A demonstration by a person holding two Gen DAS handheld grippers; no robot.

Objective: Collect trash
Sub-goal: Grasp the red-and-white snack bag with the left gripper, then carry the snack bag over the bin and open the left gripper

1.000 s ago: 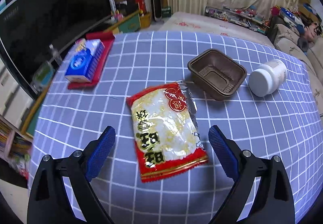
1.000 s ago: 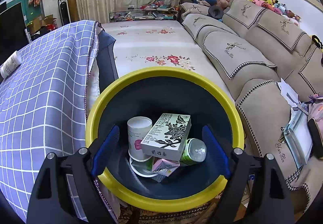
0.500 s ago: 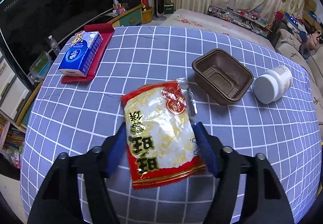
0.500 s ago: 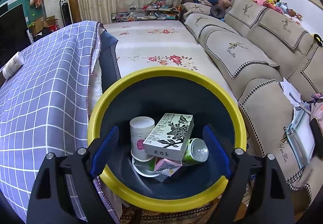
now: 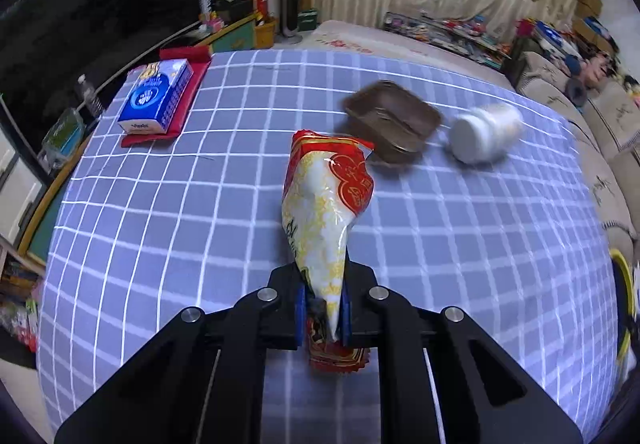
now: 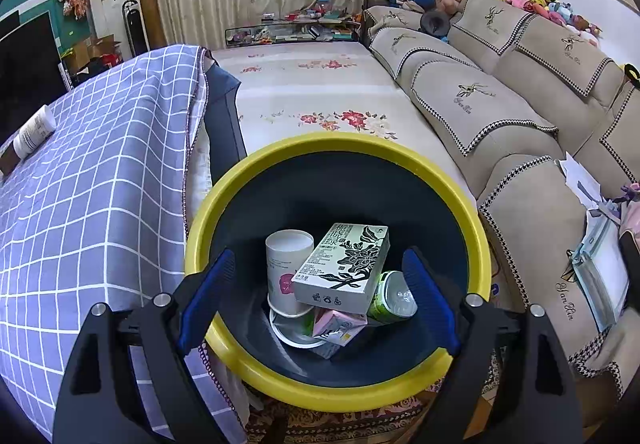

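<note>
A red, white and yellow snack bag (image 5: 324,204) stands crumpled and lifted at its near end, above the checked tablecloth (image 5: 160,228). My left gripper (image 5: 323,304) is closing, and its blue pads pinch the bag's lower end. Beyond it lie a brown plastic tray (image 5: 394,120) and a white bottle (image 5: 484,132) on its side. My right gripper (image 6: 318,254) hangs open and holds nothing, over the yellow-rimmed bin (image 6: 336,142). In the bin are a white cup (image 6: 286,256), a flower-printed box (image 6: 344,264), a green can (image 6: 394,298) and a pink carton (image 6: 340,326).
A blue tissue box (image 5: 156,96) rests on a red pad (image 5: 192,56) at the table's far left corner. The bin stands on the floor off the table's right edge, between the table and a beige sofa (image 6: 500,104). A patterned mat (image 6: 312,84) lies beyond.
My left gripper went from wide open around the flat snack bag to pinched on it, and the bag now stands bunched and raised. The right gripper has stayed over the bin.
</note>
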